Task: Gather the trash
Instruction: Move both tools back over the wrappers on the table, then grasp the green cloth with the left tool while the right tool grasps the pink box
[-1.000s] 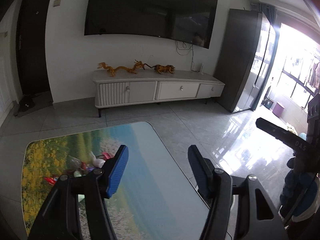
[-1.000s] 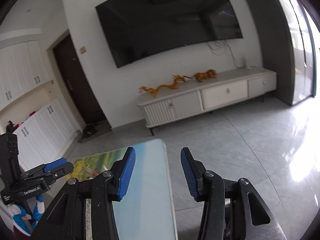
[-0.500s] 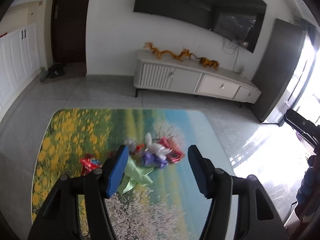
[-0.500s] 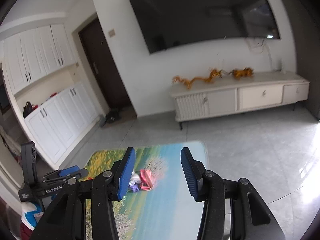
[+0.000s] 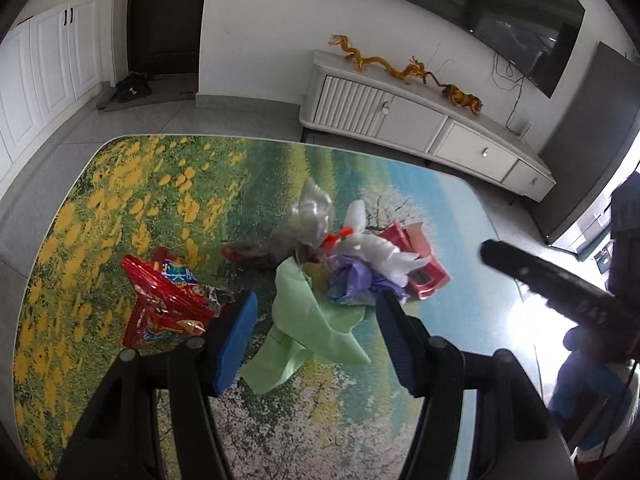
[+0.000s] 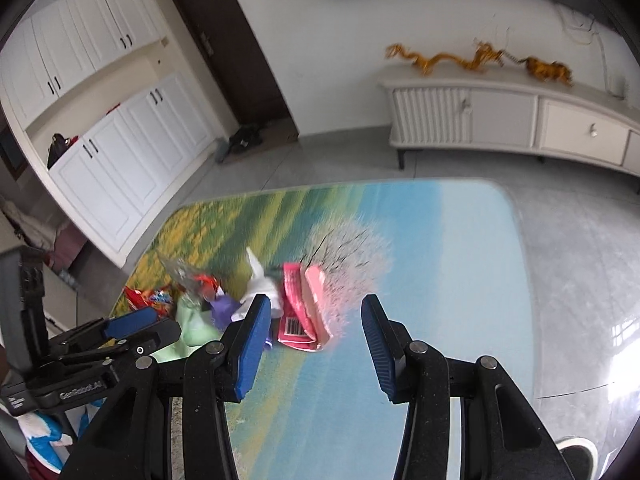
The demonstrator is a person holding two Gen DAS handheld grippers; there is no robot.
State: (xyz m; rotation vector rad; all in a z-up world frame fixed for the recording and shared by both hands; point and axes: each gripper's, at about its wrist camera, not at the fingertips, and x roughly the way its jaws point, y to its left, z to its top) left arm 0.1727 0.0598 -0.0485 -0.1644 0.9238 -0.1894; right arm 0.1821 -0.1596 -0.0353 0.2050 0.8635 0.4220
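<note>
A heap of trash lies mid-table: a light green paper (image 5: 308, 320), a red snack wrapper (image 5: 164, 300), purple crumpled paper (image 5: 352, 280), white tissue (image 5: 376, 252), clear plastic (image 5: 308, 216) and a red-pink carton (image 5: 420, 268). My left gripper (image 5: 316, 340) is open and empty, just above the green paper. My right gripper (image 6: 312, 344) is open and empty, over the red-pink carton (image 6: 300, 304). The left gripper shows at the left of the right wrist view (image 6: 132, 324).
The table (image 5: 120, 200) has a printed landscape top with rounded corners. A white TV cabinet (image 5: 420, 120) with golden dragon figures stands by the far wall. White cupboards (image 6: 120, 152) and a dark door (image 6: 224, 48) are at the left. Grey tile floor surrounds the table.
Both grippers have tilted down and moved in toward the trash heap, which now fills the middle of both views. Both stay open.
</note>
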